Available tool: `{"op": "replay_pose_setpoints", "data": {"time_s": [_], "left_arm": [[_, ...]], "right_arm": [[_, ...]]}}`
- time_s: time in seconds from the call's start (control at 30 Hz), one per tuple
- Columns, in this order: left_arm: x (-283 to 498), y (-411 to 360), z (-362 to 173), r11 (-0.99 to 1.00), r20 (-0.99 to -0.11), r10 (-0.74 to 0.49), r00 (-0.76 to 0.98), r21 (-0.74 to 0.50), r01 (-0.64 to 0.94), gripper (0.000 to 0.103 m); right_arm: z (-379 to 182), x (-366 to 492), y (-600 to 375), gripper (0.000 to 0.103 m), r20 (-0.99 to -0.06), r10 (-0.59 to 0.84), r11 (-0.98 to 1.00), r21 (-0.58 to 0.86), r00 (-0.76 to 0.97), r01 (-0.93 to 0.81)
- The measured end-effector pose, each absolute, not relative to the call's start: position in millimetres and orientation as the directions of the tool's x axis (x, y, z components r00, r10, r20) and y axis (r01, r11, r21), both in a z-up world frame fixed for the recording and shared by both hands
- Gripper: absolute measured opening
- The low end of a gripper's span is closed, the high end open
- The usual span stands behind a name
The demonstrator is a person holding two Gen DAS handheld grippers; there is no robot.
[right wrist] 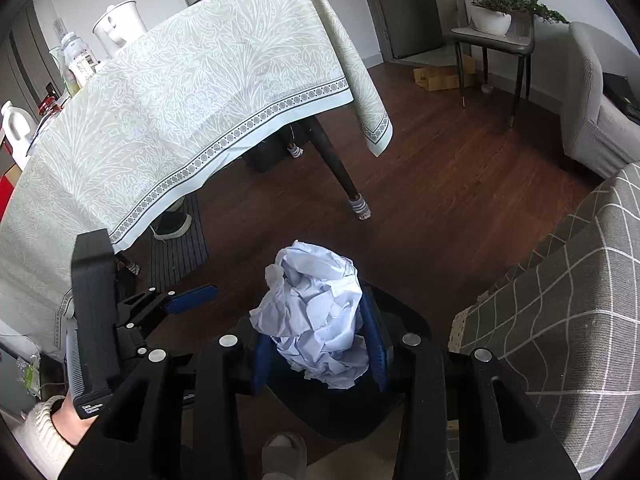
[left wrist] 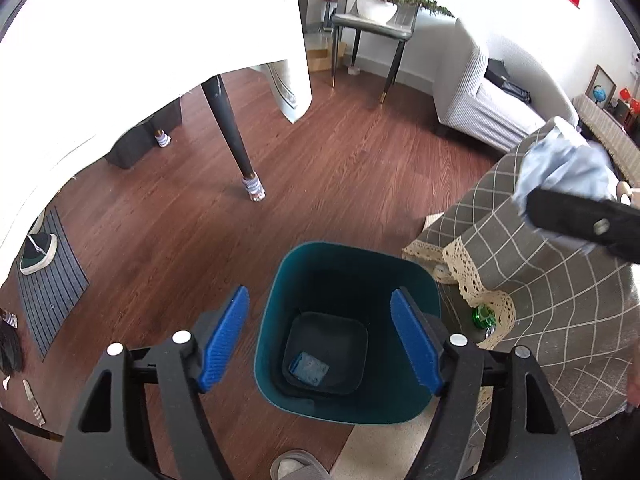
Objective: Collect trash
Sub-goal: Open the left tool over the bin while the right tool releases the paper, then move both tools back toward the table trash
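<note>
My right gripper (right wrist: 320,344) clamps crumpled paper (right wrist: 316,320); left gripper (left wrist: 320,340) gapes wide. I'd centre over bin (left wrist: 280,280), lower frame, then release.

1. my left gripper (left wrist: 320,340) points steeply downward, its blue-padded fingers (left wrist: 224,340) spread wide with nothing between them.
2. my right gripper (right wrist: 320,344) has its fingers (right wrist: 376,340) closed on a crumpled paper ball (right wrist: 316,320).
3. my left hand (right wrist: 76,420), in a cream knit cuff, grips the left gripper's handle.
</note>
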State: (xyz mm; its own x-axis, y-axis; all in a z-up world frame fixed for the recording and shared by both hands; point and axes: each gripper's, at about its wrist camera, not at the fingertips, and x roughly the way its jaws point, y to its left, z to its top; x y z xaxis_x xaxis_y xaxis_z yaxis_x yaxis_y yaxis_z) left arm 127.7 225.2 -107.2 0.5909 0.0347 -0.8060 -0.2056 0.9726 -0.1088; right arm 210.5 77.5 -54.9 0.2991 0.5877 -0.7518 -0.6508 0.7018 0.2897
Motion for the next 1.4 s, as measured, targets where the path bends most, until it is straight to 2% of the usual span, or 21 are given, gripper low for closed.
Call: {"op": "replay_pose_setpoints", "data": {"time_s": [0.3, 0.47, 0.73, 0.77, 0.8, 0.83, 0.9, 1.17, 1.4], "left_arm": [[110, 250, -68, 0.958, -0.741, 0.046, 0.669, -0.156, -0.239, 0.064], [100, 257, -46, 0.954, -0.708, 0.037, 0.705, -0.186, -0.237, 0.054], [91, 260, -13, 0.946, -0.654, 0.019, 0.756, -0.234, -0.225, 0.05], [89, 260, -10, 0.945, -0.648, 0.017, 0.762, -0.239, -0.224, 0.05], [88, 260, -6, 0.944, -0.641, 0.016, 0.767, -0.243, -0.223, 0.05], [88, 259, -2, 0.944, -0.634, 0.016, 0.773, -0.246, -0.221, 0.05], [85, 256, 3, 0.945, -0.624, 0.016, 0.781, -0.246, -0.216, 0.05], [81, 244, 20, 0.959, -0.599, 0.029, 0.8, -0.208, -0.19, 0.05], [81, 230, 41, 0.965, -0.56, 0.029, 0.828, -0.2, -0.17, 0.053]], "right_arm": [[-90, 215, 106, 0.04, -0.802, 0.538, 0.718, 0.275, 0.259, -0.639], [-122, 214, 124, 0.04, -0.846, 0.488, 0.725, 0.256, 0.214, -0.64], [-185, 210, 139, 0.041, -0.918, 0.361, 0.738, 0.174, 0.165, -0.652], [-193, 210, 140, 0.043, -0.925, 0.346, 0.74, 0.166, 0.157, -0.651], [-201, 210, 139, 0.054, -0.931, 0.333, 0.742, 0.16, 0.151, -0.651], [-206, 210, 139, 0.06, -0.937, 0.317, 0.745, 0.149, 0.148, -0.65], [-213, 209, 139, 0.061, -0.942, 0.301, 0.746, 0.136, 0.148, -0.652], [-215, 204, 137, 0.062, -0.937, 0.323, 0.718, 0.151, 0.133, -0.679], [-164, 188, 129, 0.062, -0.883, 0.435, 0.667, 0.183, 0.178, -0.722]]}}
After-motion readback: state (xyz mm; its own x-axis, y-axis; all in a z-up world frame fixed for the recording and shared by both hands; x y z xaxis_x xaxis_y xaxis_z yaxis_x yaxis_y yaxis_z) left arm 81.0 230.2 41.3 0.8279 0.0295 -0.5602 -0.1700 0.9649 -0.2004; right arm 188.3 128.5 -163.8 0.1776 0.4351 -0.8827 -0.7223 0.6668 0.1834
